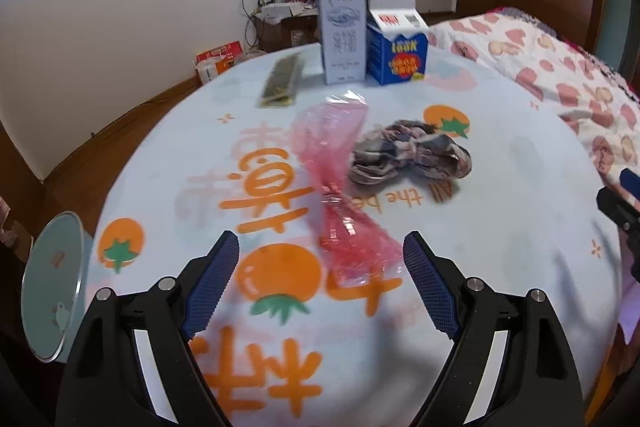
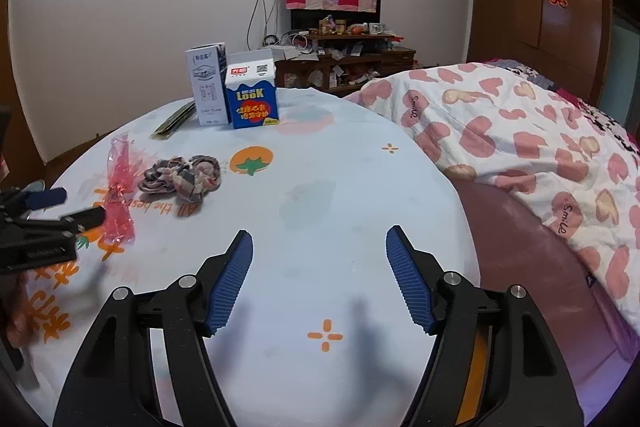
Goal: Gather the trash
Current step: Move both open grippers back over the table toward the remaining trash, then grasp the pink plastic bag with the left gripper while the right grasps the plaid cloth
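A crumpled pink plastic wrapper (image 1: 336, 179) (image 2: 120, 187) lies on the round table's printed cloth (image 1: 520, 195) (image 2: 340, 179). My left gripper (image 1: 320, 241) (image 2: 68, 207) hovers over the wrapper's near end, open, its pads apart from the plastic. Just right of the wrapper lies a bunched plaid cloth (image 1: 408, 153) (image 2: 182, 177). At the far side stand a tall grey-white carton (image 1: 344, 35) (image 2: 208, 87) and a blue milk carton (image 1: 398, 55) (image 2: 252, 99), with a flat dark packet (image 1: 282, 81) (image 2: 176, 121) to their left. My right gripper (image 2: 320, 234) is open over bare cloth, holding nothing.
A pale blue bin with a metal rim (image 1: 52, 287) stands on the floor left of the table. A bed with a heart-print quilt (image 2: 520, 147) (image 1: 560, 75) presses against the table's right side. A cluttered shelf (image 2: 344, 63) stands against the back wall.
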### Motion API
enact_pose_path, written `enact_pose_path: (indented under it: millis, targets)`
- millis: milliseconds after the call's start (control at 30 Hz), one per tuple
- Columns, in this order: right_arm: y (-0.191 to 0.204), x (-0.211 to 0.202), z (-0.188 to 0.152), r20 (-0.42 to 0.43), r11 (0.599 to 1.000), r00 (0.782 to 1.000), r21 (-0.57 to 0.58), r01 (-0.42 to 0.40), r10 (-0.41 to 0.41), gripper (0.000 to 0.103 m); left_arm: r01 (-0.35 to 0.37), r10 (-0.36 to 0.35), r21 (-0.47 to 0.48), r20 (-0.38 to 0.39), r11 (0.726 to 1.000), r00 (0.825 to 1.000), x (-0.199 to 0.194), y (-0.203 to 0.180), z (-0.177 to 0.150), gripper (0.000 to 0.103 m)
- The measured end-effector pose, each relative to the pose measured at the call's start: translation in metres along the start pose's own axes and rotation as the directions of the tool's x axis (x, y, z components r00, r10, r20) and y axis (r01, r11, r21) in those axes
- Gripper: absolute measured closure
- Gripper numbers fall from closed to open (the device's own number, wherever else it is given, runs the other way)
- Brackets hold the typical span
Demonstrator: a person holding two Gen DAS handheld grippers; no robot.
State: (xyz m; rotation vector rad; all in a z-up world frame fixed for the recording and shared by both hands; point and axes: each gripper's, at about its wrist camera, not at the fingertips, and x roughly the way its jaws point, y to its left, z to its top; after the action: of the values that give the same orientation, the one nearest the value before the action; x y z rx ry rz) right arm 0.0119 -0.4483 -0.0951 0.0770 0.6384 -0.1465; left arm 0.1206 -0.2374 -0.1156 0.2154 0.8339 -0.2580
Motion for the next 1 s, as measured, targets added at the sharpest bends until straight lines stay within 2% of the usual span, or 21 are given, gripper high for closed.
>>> enact_pose_path:
  millis: [100, 133, 233, 333, 533, 667, 933, 967, 1000]
  targets:
    - [-0.001, 0.004, 0.001, 0.001, 1.000, 1.000, 0.016, -0.004, 0.004, 0.034, 0.008, -0.008, -0.001, -0.037, 1.000, 0.999, 0.011, -0.003, 0.001, 0.022]
    - [-0.002, 0.005, 0.001, 0.002, 1.000, 1.000, 0.020, -0.008, 0.008, 0.034, 0.005, -0.005, 0.002, -0.044, 1.000, 0.999, 0.015, -0.003, 0.001, 0.028]
    - [0.000, 0.005, 0.004, 0.009, 1.000, 1.000, 0.023, -0.019, 0.019, 0.034, 0.052, -0.052, 0.006, -0.067, 0.999, 0.996, 0.019, -0.002, -0.001, 0.065]
    - [0.006, 0.007, 0.013, 0.020, 0.998, 0.998, 0.024, -0.052, 0.051, 0.033, 0.079, -0.078, 0.029, -0.061, 0.996, 0.995, 0.015, 0.001, -0.002, 0.074]
    - [0.046, 0.030, 0.041, -0.008, 0.991, 0.992, -0.025, -0.128, 0.128, 0.033, 0.082, -0.081, 0.036, -0.017, 0.996, 0.997, -0.008, 0.029, -0.004, 0.078]
    - [0.078, 0.060, 0.053, -0.082, 0.982, 0.982, -0.062, -0.178, 0.173, 0.033, 0.058, -0.058, 0.011, 0.005, 0.998, 0.998, -0.020, 0.058, -0.004, 0.078]
    - [0.106, 0.110, 0.057, -0.199, 0.974, 0.965, -0.113, -0.196, 0.171, 0.034, 0.031, -0.031, -0.040, 0.004, 0.999, 1.000, -0.021, 0.099, -0.010, 0.078]
    - [0.110, 0.114, 0.056, -0.209, 0.971, 0.963, -0.129, -0.201, 0.172, 0.037, 0.032, -0.032, -0.045, 0.000, 0.998, 0.999, -0.020, 0.102, -0.011, 0.078]
    - [0.112, 0.117, 0.056, -0.222, 0.969, 0.960, -0.137, -0.206, 0.173, 0.051, 0.033, -0.033, -0.049, -0.001, 0.998, 0.999, -0.020, 0.104, -0.012, 0.078]
